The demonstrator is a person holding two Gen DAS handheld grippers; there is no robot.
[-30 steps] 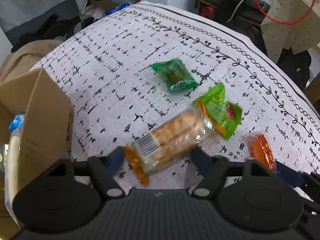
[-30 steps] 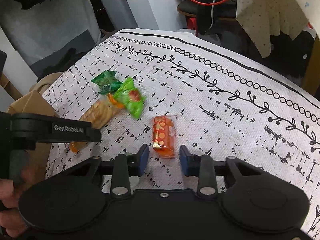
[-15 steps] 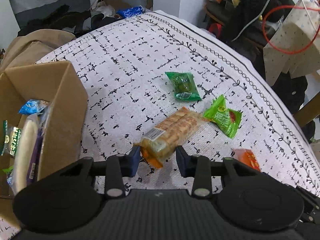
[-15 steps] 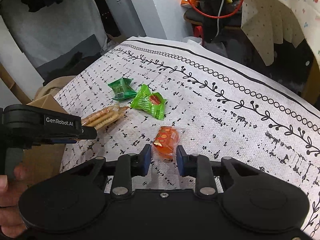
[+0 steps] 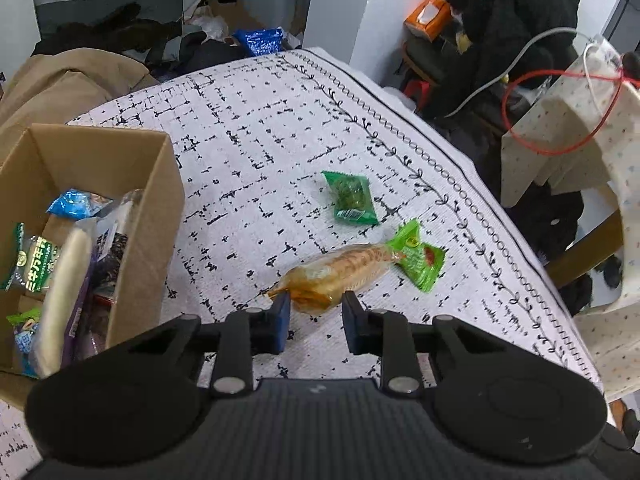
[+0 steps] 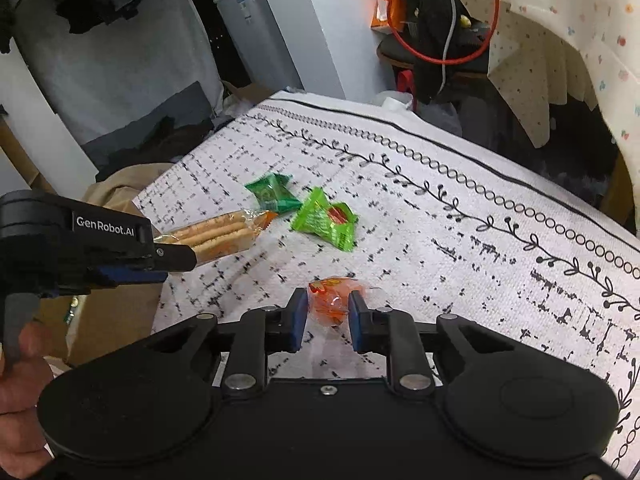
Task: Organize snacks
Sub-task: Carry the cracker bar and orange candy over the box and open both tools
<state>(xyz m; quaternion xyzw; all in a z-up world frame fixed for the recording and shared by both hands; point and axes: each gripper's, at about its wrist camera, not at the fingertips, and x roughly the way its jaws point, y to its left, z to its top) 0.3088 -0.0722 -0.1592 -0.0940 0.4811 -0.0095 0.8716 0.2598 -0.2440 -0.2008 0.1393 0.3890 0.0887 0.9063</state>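
My left gripper holds a clear pack of crackers by its near end. Its jaws are still closing on the pack, which hangs clear of the tablecloth. In the right wrist view the same gripper carries the cracker pack at the left. My right gripper is shut on a small orange snack packet. A dark green packet and a light green packet lie on the cloth beyond. An open cardboard box with several snacks inside stands to the left.
The patterned white tablecloth drops off at its bordered right and far edges. Beyond them are a beige coat, a blue bag, dark clothes and a red cable. A hand grips the left tool.
Both grippers closed on their packets and rose. The cracker pack came up off the cloth and turned end-on; the box came further into the left view.
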